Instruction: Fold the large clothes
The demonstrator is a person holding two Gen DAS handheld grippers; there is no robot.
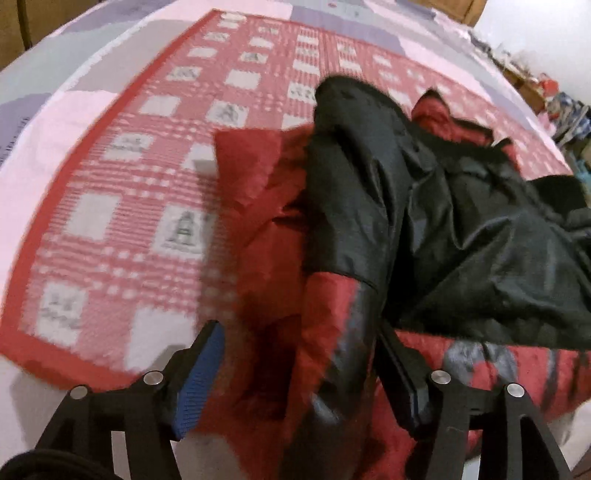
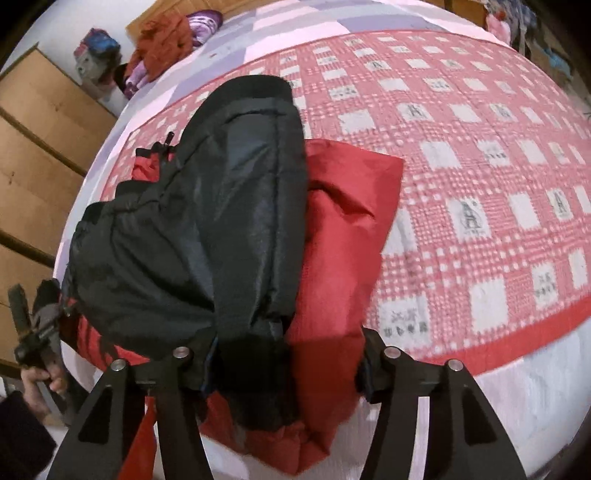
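Observation:
A black and red padded jacket (image 1: pixel 369 206) lies bunched on the red checked quilt (image 1: pixel 129 221). Its black sleeve and red body run down between the fingers of my left gripper (image 1: pixel 303 369), whose jaws stand wide; the blue left pad (image 1: pixel 203 373) is bare and apart from the cloth. In the right wrist view the jacket (image 2: pixel 207 221) lies folded lengthwise, black over red, and its near end sits between the spread fingers of my right gripper (image 2: pixel 286 369). The left gripper (image 2: pixel 37 325) shows at the left edge, held by a hand.
The quilt (image 2: pixel 480 184) covers a bed with a pale patchwork sheet (image 2: pixel 332 22). A wooden wardrobe (image 2: pixel 33 147) stands left of the bed. Other clothes (image 2: pixel 166 40) are piled at the far corner. Clutter (image 1: pixel 565 107) lies beyond the bed's right side.

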